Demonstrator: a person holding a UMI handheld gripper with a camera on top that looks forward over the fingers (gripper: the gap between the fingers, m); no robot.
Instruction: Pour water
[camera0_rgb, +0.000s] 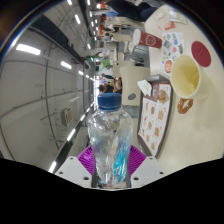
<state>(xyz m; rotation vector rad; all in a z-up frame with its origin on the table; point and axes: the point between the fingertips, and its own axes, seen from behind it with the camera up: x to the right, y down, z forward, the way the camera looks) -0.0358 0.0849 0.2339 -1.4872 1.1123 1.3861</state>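
A clear plastic water bottle (108, 135) with a blue cap (108, 99) and a blue label stands between my fingers. My gripper (111, 163) is shut on the bottle, its purple pads (87, 159) pressing its lower body from both sides. The whole view is tilted, so the bottle is held lifted and turned away from upright. Beyond and to the right of the bottle, a yellow cup (188, 76) with an open mouth stands on the white table (170, 125).
A patterned paper mat (154, 115) lies on the table just right of the bottle. Farther off stand a red-and-white cup (151, 40) and a printed round plate (173, 45). A room with ceiling lights stretches behind.
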